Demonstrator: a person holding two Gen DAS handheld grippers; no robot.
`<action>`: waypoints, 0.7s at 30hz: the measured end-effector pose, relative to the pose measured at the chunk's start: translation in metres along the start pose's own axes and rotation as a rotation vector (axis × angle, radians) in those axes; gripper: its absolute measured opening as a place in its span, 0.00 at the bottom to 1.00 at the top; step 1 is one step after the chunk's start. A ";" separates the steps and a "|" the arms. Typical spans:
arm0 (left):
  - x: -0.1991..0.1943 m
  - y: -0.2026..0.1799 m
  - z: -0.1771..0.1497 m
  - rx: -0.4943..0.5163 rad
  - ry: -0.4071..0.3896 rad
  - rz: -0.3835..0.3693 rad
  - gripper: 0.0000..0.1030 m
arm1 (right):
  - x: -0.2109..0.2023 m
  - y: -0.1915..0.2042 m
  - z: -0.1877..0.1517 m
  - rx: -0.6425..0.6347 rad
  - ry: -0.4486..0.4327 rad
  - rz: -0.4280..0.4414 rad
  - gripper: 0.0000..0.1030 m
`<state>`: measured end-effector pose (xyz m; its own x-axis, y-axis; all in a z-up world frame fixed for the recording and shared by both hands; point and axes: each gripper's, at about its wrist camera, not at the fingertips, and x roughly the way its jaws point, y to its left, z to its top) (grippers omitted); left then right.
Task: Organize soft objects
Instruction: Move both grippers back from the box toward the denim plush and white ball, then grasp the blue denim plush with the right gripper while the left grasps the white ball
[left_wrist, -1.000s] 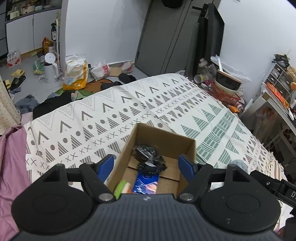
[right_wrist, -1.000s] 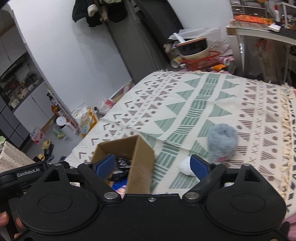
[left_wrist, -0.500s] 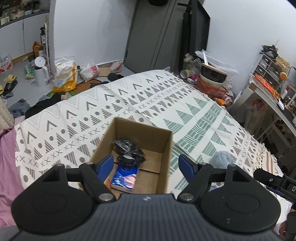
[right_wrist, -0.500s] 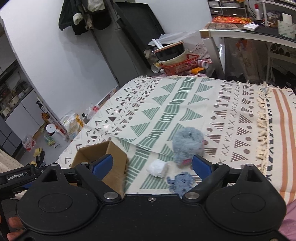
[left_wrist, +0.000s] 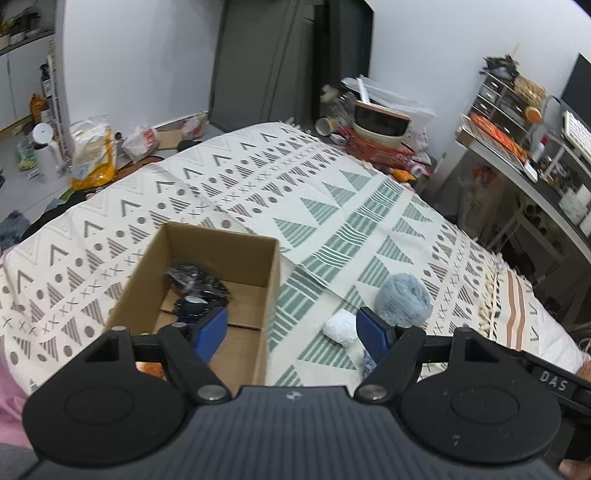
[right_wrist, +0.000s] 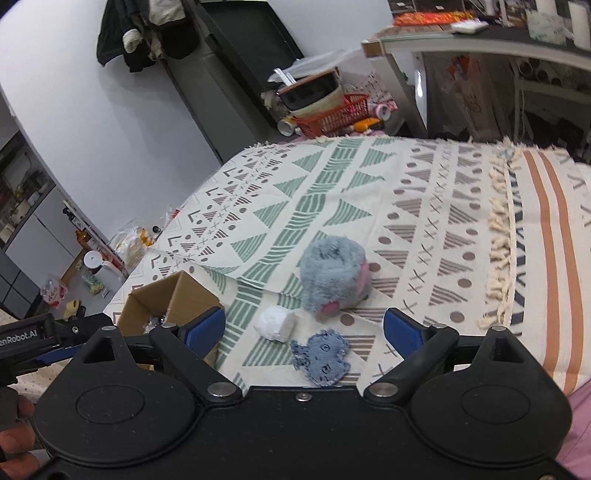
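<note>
Both empty, jaws spread wide: left claw (left_wrist: 291, 328) over the cardboard box's (left_wrist: 271, 295) right wall, right claw (right_wrist: 304, 328) above the soft items on the patterned bedspread (right_wrist: 332, 192). Grey-blue plush toy (right_wrist: 332, 277) at 12 o'clock from right claw, white soft roll (right_wrist: 275, 325) just beside it at 8 o'clock, blue fabric patch (right_wrist: 321, 356) nearest. Black crinkly bag (left_wrist: 195, 284) inside box.
</note>
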<state>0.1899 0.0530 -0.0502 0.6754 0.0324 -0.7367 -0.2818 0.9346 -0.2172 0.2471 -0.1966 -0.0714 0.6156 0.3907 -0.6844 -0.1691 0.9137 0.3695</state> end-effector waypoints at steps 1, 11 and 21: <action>0.002 -0.004 -0.001 0.009 0.002 -0.001 0.73 | 0.002 -0.003 -0.002 0.008 0.003 0.002 0.90; 0.035 -0.036 -0.009 0.073 0.044 -0.007 0.72 | 0.024 -0.034 -0.010 0.123 0.055 0.024 0.84; 0.083 -0.062 -0.014 0.109 0.107 -0.027 0.65 | 0.059 -0.051 -0.018 0.171 0.158 0.033 0.72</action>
<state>0.2543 -0.0074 -0.1069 0.6035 -0.0257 -0.7970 -0.1848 0.9678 -0.1711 0.2778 -0.2187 -0.1422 0.4818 0.4446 -0.7552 -0.0458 0.8734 0.4849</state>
